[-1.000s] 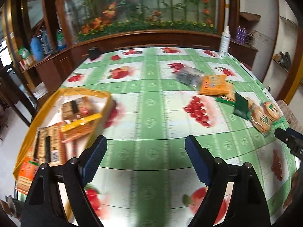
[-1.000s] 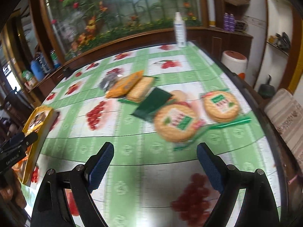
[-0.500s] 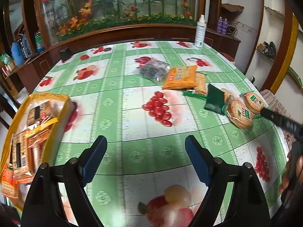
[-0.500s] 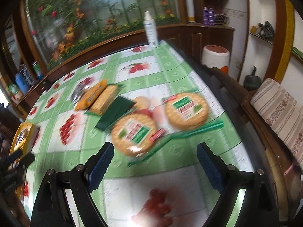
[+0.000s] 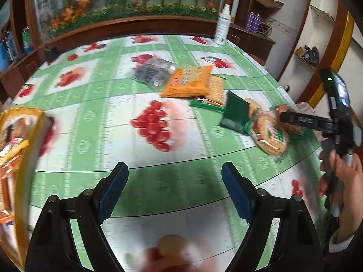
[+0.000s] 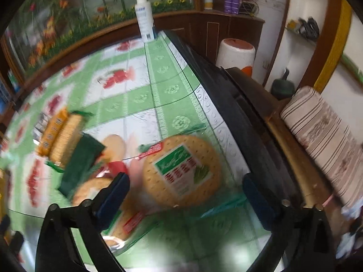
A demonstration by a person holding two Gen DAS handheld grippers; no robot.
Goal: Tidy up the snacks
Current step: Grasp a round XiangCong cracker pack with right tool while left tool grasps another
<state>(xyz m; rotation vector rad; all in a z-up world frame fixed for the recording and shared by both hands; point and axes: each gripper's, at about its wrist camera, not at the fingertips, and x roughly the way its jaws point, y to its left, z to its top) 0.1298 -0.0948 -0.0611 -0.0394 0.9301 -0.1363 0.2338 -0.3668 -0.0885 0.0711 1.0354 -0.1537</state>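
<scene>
Snack packs lie on the green fruit-print table. A round biscuit pack lies between my open right gripper's blue pads, untouched. A second round biscuit pack lies under its left finger. A dark green packet, an orange cracker pack and a clear dark bag lie further left. My left gripper is open and empty over bare table. A yellow basket with several snacks stands at the left edge. The right gripper's body shows in the left wrist view.
A white spray bottle stands at the table's far edge. The table's dark right edge runs beside a striped cushion and a white stool. A wooden counter with flowers lines the back.
My right gripper has moved forward and down, so the right round biscuit pack now lies between its fingers. My left gripper has swung right, pushing the basket to the view's edge.
</scene>
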